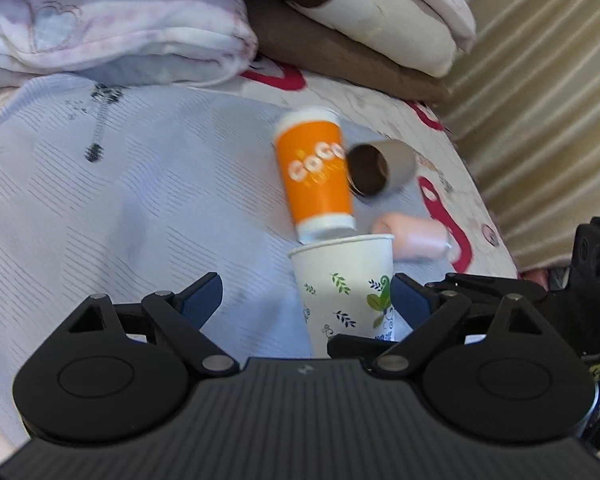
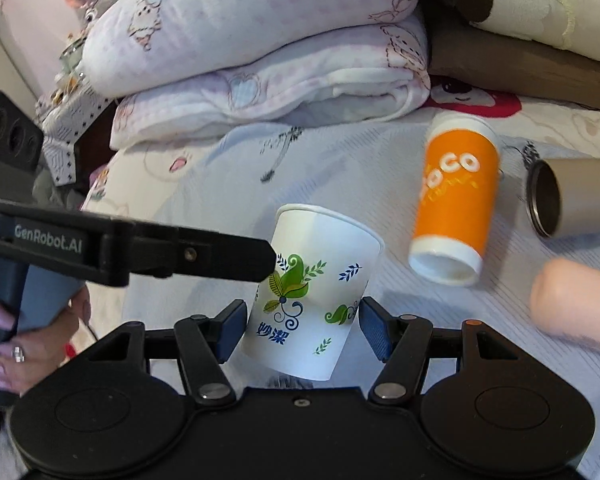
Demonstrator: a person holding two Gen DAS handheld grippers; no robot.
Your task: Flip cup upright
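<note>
A white paper cup with green leaf print [image 2: 314,292] stands mouth up, slightly tilted, between the fingers of my right gripper [image 2: 302,330], whose blue pads sit close to its sides with small gaps. In the left wrist view the same cup [image 1: 346,292] is beside the right finger of my left gripper [image 1: 306,300], which is open wide; one finger touches the cup's side. An orange and white cup [image 2: 454,206] lies on its side on the bedspread, mouth toward me. A grey metal cup [image 2: 572,196] lies on its side further right.
Folded pink and white blankets [image 2: 260,60] and brown and cream pillows [image 2: 520,40] are stacked at the back. A peach cylinder [image 2: 572,300] lies at the right. The bed edge and a striped curtain [image 1: 540,100] are on the right in the left wrist view.
</note>
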